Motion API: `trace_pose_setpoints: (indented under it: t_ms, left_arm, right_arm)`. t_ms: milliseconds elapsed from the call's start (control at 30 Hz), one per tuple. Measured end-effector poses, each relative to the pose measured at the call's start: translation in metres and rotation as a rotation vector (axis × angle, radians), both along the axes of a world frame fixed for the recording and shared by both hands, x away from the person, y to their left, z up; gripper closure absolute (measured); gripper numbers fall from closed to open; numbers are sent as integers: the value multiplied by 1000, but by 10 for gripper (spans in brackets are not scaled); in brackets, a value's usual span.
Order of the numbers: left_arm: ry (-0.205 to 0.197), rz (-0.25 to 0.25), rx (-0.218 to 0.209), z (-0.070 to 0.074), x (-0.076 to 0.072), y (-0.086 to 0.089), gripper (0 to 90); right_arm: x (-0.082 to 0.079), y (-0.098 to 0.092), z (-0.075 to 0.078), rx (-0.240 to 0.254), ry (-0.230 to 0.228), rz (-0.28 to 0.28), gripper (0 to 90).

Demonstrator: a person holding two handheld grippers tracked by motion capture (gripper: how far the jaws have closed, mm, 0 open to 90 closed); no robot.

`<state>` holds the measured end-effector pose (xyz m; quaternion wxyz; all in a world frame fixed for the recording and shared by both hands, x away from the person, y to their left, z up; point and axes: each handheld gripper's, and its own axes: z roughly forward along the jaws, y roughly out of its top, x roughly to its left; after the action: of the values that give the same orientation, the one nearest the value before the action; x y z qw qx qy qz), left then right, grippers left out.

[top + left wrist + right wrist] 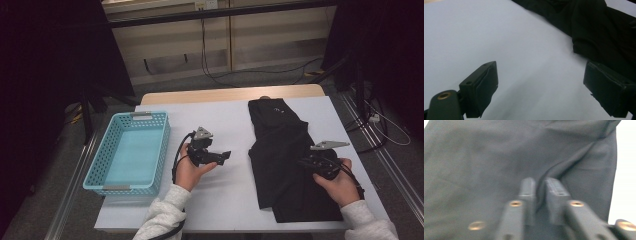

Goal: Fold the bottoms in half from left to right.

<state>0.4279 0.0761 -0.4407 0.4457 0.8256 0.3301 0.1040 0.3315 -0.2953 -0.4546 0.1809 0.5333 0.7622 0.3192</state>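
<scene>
Pinching a fold of the black garment (499, 157), the right tongs (539, 187) have their jaws drawn nearly together with a ridge of cloth caught between them. The garment lies spread on the right half of the white bench (225, 200), reaching from its far edge toward the person. The left tongs (541, 87) stand wide open with nothing between the jaws, held over bare bench just left of the garment's edge. A turquoise basket (100, 165) sits at the bench's left end, well apart from the cloth.
</scene>
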Motion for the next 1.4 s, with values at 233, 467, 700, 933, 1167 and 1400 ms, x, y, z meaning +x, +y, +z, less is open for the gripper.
trace_pose_setpoints:
  t_ms: [233, 467, 700, 933, 1167, 1400]
  left_arm:
    - [4, -8, 9, -1, -1, -3, 125]
    - [2, -9, 8, 1, 0, -1, 126]
    - [6, -11, 4, 2, -1, -1, 125]
    - [10, -6, 3, 1, -1, -2, 122]
    - [10, -2, 19, 0, -1, 2, 114]
    - [14, 11, 29, -1, 0, 10, 106]
  right_arm:
    - [-1, -4, 3, 21, 8, 36, 899]
    - [-11, -18, 13, 42, -1, 41, 900]
    - [-27, -41, 12, 22, 15, 34, 900]
    - [-27, -44, 12, -4, -17, 5, 744]
    - [-7, -17, 16, 5, -69, 41, 593]
    - [22, 5, 17, 22, -106, 43, 482]
